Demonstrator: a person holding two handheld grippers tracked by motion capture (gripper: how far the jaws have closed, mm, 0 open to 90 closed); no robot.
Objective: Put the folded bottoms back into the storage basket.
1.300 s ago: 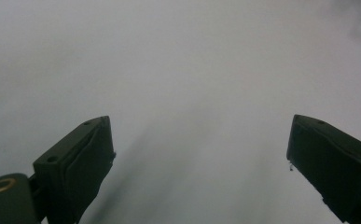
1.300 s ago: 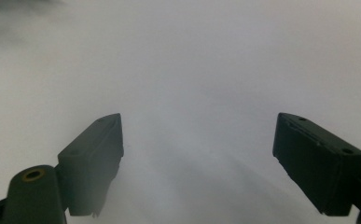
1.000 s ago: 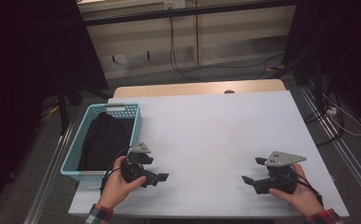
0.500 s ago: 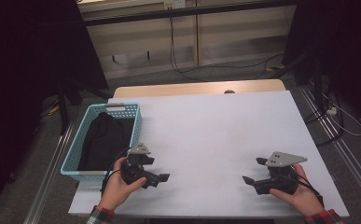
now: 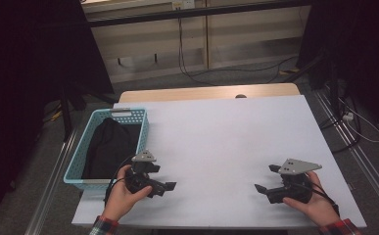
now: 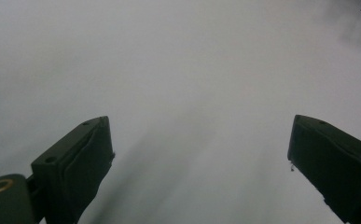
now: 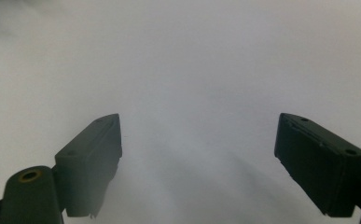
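Observation:
A light blue basket stands at the table's left edge with a black cloth lying in it. My left gripper rests low over the white table just right of the basket's near corner, jaws wide apart and empty; its own view shows bare table between the black pads. My right gripper sits near the front right of the table, pointing left, also open with nothing between its jaws.
A wooden strip runs along the table's far edge. Behind it stand wooden panels with cables on the floor. Dark stands flank the table on both sides. More cables lie to the right.

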